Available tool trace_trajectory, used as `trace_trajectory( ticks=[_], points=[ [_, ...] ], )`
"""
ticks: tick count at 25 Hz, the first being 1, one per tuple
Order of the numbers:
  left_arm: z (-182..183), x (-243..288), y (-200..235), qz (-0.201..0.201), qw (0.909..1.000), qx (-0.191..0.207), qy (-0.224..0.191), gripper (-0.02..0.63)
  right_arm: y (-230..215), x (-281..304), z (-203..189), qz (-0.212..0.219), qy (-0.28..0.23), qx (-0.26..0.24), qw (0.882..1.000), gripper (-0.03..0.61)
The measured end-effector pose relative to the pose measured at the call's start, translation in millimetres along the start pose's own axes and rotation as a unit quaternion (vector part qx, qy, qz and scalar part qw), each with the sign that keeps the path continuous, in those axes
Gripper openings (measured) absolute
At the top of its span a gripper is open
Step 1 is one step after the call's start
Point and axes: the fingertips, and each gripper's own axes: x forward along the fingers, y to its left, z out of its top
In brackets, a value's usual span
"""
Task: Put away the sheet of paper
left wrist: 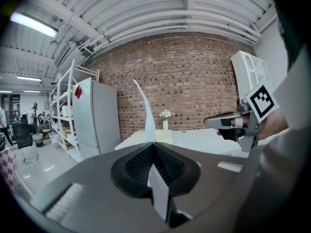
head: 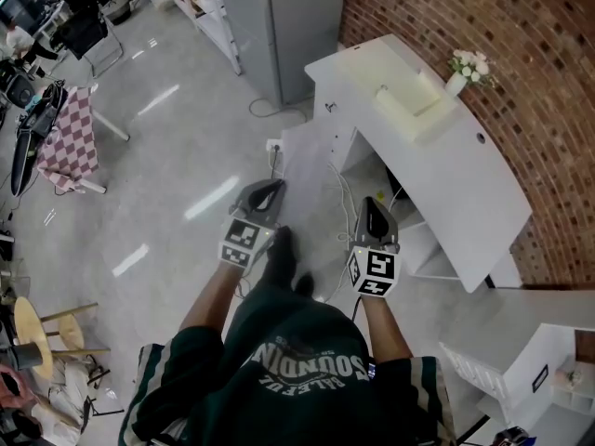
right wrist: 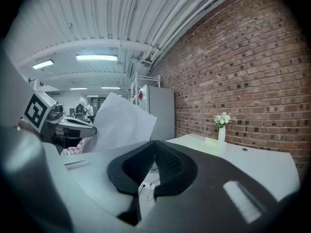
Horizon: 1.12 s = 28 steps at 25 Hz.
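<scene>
Left tongs [left wrist: 154,144] closed on edge of thin white paper sheet [left wrist: 146,114]. Sheet stands upright ahead of tips, in air above floor, near white curved counter [head: 465,179]. Right tongs [right wrist: 154,142] closed, empty, beside sheet, apart from it.

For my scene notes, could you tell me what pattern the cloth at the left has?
The cloth is checked dark red and white, clearest in the head view.

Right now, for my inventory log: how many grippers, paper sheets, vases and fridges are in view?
Grippers: 2, left gripper and right gripper
Sheet of paper: 1
Vase: 1
Fridge: 1
Total: 5
</scene>
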Motion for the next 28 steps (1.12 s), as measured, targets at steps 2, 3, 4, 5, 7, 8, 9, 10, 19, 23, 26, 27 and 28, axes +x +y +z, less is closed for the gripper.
trace_trajectory(
  ticks=[2, 3, 4, 5, 7, 8, 9, 10, 19, 23, 26, 27, 28],
  points=[
    [3, 9, 2, -0.004, 1.0, 0.0, -0.002, 0.012, -4, 6, 2, -0.002, 0.0, 0.0, 1.0, -0.015],
    [4, 13, 3, -0.006, 1.0, 0.0, -0.003, 0.011, -5, 9, 3, -0.003, 0.0, 0.0, 1.0, -0.015],
    [4, 17, 4, -0.008, 1.0, -0.002, -0.002, 0.012, -7, 12, 3, -0.004, 0.001, -0.001, 1.0, -0.015],
    [4, 21, 5, -0.01, 0.9999, -0.004, -0.001, 0.012, -9, 15, 4, -0.005, 0.002, -0.001, 1.0, -0.015],
    [3, 32, 8, -0.013, 0.9999, -0.006, 0.0, 0.012, -15, 24, 4, -0.007, 0.005, 0.001, 1.0, -0.015],
    [4, 39, 10, -0.014, 0.9999, -0.006, 0.0, 0.012, -18, 29, 5, -0.008, 0.005, 0.002, 1.0, -0.015],
    [5, 46, 13, -0.016, 0.9999, -0.005, -0.001, 0.012, -22, 35, 6, -0.008, 0.005, 0.001, 1.0, -0.015],
    [7, 53, 15, -0.017, 0.9998, -0.005, -0.002, 0.012, -25, 41, 8, -0.008, 0.005, 0.0, 1.0, -0.015],
    [20, 113, 47, -0.041, 0.9991, -0.004, -0.002, 0.012, -44, 97, 20, -0.028, 0.014, 0.006, 1.0, -0.015],
    [23, 138, 68, -0.054, 0.9985, -0.003, 0.0, 0.012, -47, 126, 25, -0.037, 0.019, 0.007, 0.999, -0.014],
    [25, 154, 86, -0.064, 0.9979, -0.004, 0.001, 0.012, -46, 147, 31, -0.045, 0.023, 0.008, 0.999, -0.014],
    [26, 159, 91, -0.068, 0.9977, -0.005, 0.002, 0.012, -46, 154, 32, -0.048, 0.024, 0.008, 0.999, -0.014],
    [26, 164, 97, -0.073, 0.9973, -0.006, 0.002, 0.012, -45, 161, 34, -0.052, 0.025, 0.008, 0.998, -0.015]
  ],
)
